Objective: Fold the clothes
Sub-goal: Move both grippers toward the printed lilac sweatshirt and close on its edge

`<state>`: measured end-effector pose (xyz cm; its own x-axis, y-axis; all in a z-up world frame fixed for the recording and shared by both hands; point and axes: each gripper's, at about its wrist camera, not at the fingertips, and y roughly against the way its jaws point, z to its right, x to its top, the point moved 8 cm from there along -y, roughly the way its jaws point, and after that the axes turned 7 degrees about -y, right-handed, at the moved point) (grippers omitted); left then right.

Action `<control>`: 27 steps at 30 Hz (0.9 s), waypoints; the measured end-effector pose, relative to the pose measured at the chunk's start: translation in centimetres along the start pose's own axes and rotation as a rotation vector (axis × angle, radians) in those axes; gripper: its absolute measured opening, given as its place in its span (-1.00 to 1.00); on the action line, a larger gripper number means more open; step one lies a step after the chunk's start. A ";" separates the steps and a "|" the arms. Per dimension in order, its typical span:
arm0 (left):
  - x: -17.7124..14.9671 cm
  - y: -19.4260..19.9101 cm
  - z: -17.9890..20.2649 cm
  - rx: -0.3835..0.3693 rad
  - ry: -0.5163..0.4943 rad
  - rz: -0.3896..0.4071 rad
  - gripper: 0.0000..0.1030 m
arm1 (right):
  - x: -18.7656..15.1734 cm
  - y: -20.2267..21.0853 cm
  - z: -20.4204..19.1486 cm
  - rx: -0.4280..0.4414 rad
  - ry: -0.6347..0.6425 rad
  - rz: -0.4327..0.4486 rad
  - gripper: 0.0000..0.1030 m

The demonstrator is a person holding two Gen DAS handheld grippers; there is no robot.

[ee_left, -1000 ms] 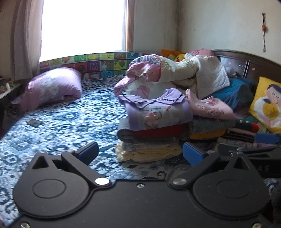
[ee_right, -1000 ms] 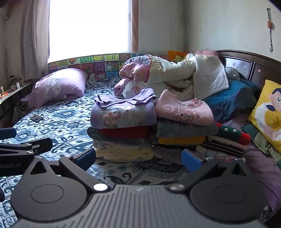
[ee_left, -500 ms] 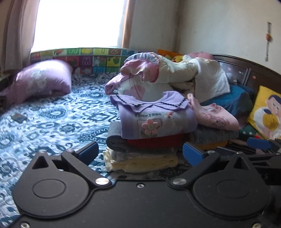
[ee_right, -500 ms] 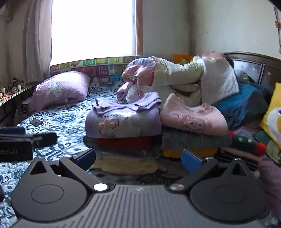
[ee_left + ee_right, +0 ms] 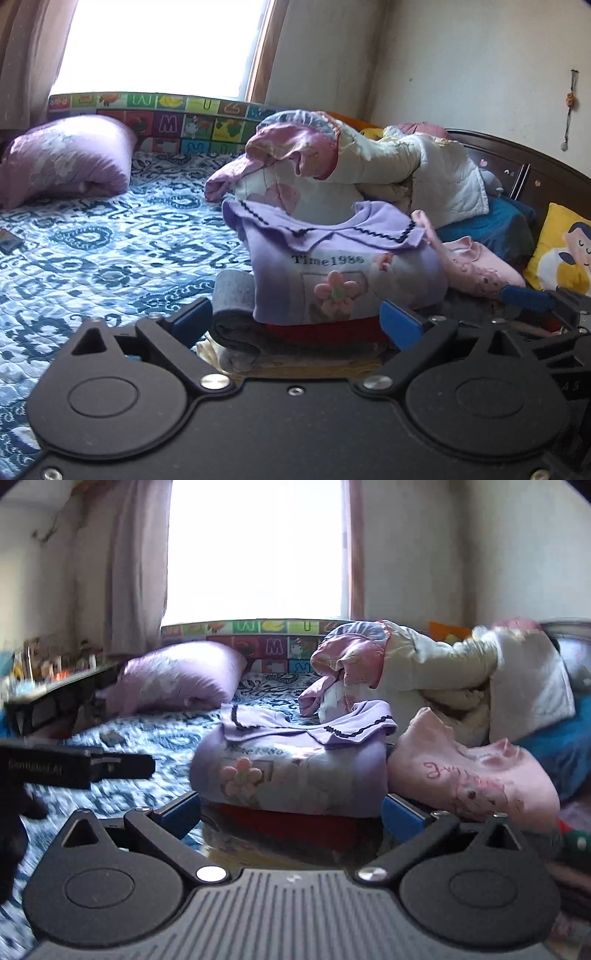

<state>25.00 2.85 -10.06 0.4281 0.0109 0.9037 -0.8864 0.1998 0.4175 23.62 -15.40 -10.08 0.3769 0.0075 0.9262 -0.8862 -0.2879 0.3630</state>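
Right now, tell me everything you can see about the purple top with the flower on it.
The purple top is a soft, knit-looking lilac garment, folded into a thick rectangle with its front facing the cameras. A wide collar edged in dark zigzag trim lies spread across its top. Dark lettering sits on the chest above a pink fabric flower on a pale panel. It tops the left stack, resting on a red garment, with a pink top against its right side. Both tools are open and not touching it.

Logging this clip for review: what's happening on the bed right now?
Two open, empty grippers face a stack of folded clothes on the bed. The left hand-held gripper and right hand-held gripper are both close to the purple flower top on top of the stack. A folded pink top lies alongside.
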 end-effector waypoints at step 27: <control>-0.6 -9.5 -2.0 -0.079 0.017 -0.049 0.05 | -0.8 -9.7 5.2 -0.043 -0.094 -0.032 0.28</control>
<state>33.49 2.95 -14.79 0.4743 0.0154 0.8802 -0.8478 0.2775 0.4520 33.32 -17.63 -14.83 0.4272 -0.0744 0.9011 -0.8832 -0.2476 0.3983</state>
